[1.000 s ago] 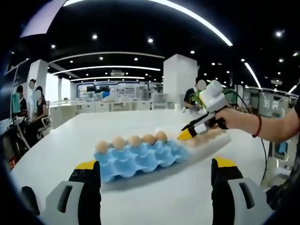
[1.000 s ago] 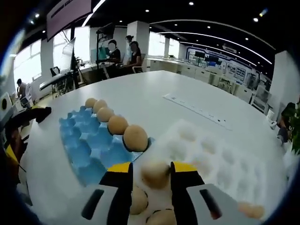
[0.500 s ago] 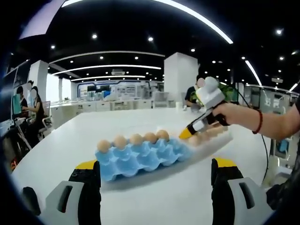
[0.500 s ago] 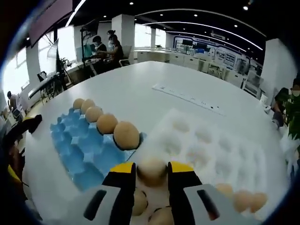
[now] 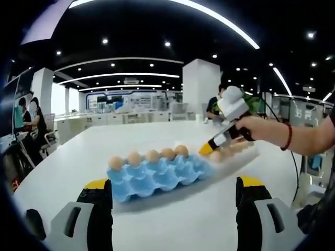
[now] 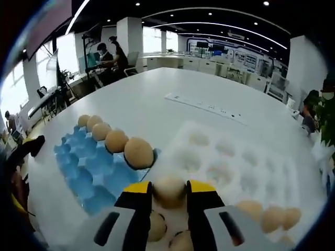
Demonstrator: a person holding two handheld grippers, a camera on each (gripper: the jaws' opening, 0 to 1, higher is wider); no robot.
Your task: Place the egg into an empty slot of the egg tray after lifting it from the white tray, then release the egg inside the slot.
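Observation:
A blue egg tray (image 5: 157, 175) lies on the white table, with a row of several brown eggs (image 5: 149, 156) along its far side. Beside it is the white tray (image 6: 238, 164), holding a few more eggs (image 6: 275, 217). My right gripper (image 6: 168, 189) is shut on a pale brown egg (image 6: 168, 190), held above the near edge of the white tray next to the blue egg tray (image 6: 91, 167). From the left gripper view, that right gripper (image 5: 209, 146) hovers by the blue tray's right end, a hand around it. My left gripper (image 5: 172, 191) is open, low before the blue tray.
A white power strip (image 6: 205, 109) lies on the table beyond the white tray. People sit at desks (image 6: 107, 60) in the background. A green plant (image 6: 322, 117) stands at the right edge. Bare tabletop (image 5: 172, 219) lies between my left gripper's fingers.
The right gripper has lifted slightly with the egg held, and its view has pulled back and up over the trays. The left gripper has stayed put.

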